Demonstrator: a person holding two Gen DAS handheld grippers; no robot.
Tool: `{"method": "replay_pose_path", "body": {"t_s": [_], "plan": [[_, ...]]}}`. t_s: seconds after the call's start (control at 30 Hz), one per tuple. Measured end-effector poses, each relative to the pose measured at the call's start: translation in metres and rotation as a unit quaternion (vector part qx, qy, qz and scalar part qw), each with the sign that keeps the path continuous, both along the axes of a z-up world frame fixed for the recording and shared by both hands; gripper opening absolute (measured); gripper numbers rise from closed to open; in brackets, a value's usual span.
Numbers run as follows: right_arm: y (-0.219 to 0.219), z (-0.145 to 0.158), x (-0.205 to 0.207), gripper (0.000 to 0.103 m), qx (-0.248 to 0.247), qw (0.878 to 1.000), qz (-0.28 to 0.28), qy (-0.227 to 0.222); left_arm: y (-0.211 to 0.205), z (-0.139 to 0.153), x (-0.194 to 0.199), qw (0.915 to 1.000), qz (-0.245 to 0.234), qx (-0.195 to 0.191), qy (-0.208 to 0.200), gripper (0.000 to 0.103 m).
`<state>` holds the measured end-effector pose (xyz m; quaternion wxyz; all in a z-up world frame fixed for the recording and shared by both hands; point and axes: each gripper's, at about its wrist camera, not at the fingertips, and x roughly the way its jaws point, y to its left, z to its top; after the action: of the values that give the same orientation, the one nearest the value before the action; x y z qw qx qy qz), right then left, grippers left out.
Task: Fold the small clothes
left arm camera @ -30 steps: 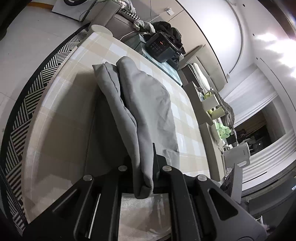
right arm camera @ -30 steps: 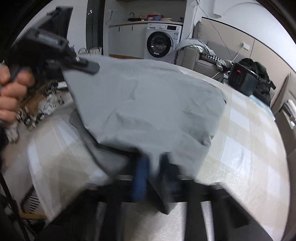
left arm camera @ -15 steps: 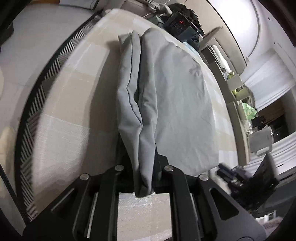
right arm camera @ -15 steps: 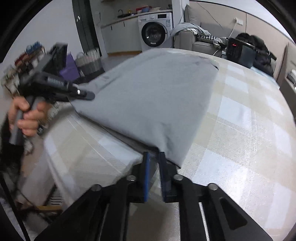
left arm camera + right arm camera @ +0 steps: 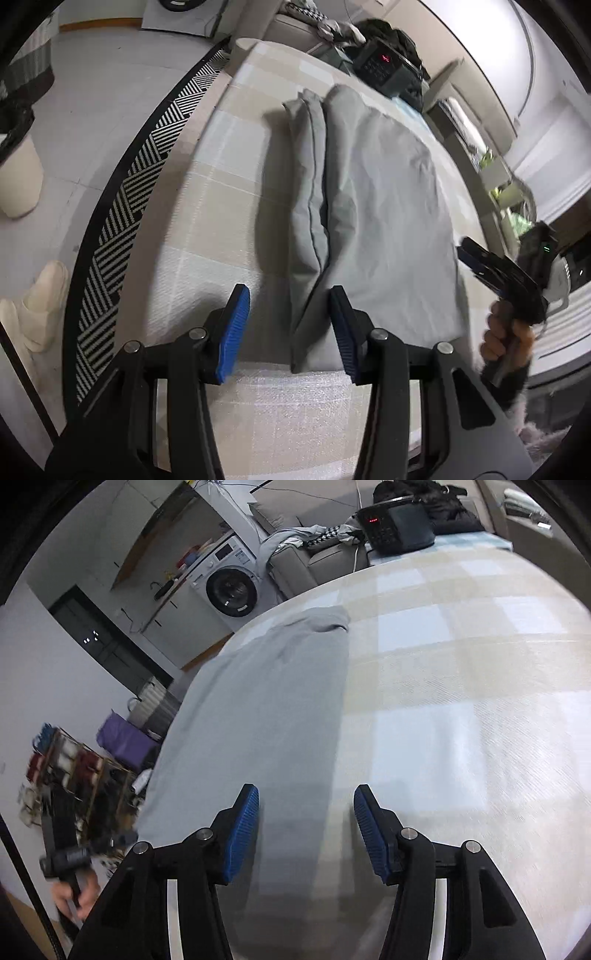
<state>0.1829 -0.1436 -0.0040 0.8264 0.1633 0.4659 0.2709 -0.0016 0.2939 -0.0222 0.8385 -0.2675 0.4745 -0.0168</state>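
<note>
A grey garment [image 5: 373,206] lies folded in a long strip on the checked tablecloth [image 5: 207,206]; it also shows in the right wrist view [image 5: 266,716]. My left gripper [image 5: 290,332] is open, its blue pads either side of the garment's near corner, not touching it. My right gripper [image 5: 306,827] is open and empty above the garment's near right edge. It also shows in the left wrist view [image 5: 491,269], held in a hand at the right.
A black appliance with a red display [image 5: 395,524] stands at the table's far end. A washing machine [image 5: 231,590], a sofa with clothes [image 5: 310,550] and a shelf of small items [image 5: 74,771] lie beyond. A striped rug [image 5: 122,221] borders the table.
Both grippers have let go of the garment and opened. The garment, held up before, now lies flat on the table. Both grippers have drawn back a little.
</note>
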Motion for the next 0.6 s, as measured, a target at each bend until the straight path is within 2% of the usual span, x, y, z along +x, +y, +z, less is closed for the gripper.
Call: {"method": "replay_pose_path", "body": {"t_s": [0.07, 0.13, 0.17, 0.3, 0.4, 0.6], "plan": [[0.009, -0.004, 0.015, 0.055, 0.01, 1.0, 0.0, 0.007, 0.005, -0.001, -0.002, 0.9999, 0.011, -0.005, 0.0, 0.041], [0.017, -0.01, 0.033, 0.046, 0.019, 1.0, -0.015, 0.01, 0.008, -0.002, -0.001, 0.9997, 0.022, -0.013, -0.001, 0.041], [0.02, -0.012, 0.041, 0.037, 0.024, 0.999, -0.024, 0.016, 0.01, -0.003, 0.0, 0.9995, 0.027, -0.019, -0.002, 0.041], [0.021, -0.018, 0.061, 0.015, 0.046, 0.997, -0.042, 0.051, 0.016, -0.004, 0.01, 0.9984, 0.041, -0.039, -0.006, 0.041], [0.011, -0.018, 0.063, 0.008, 0.058, 0.996, -0.044, 0.051, 0.012, -0.006, 0.021, 0.9979, 0.046, -0.044, -0.005, 0.041], [-0.044, -0.012, 0.061, 0.007, 0.035, 0.996, -0.058, 0.06, 0.002, -0.008, 0.038, 0.9984, 0.036, -0.045, -0.005, 0.041]]}}
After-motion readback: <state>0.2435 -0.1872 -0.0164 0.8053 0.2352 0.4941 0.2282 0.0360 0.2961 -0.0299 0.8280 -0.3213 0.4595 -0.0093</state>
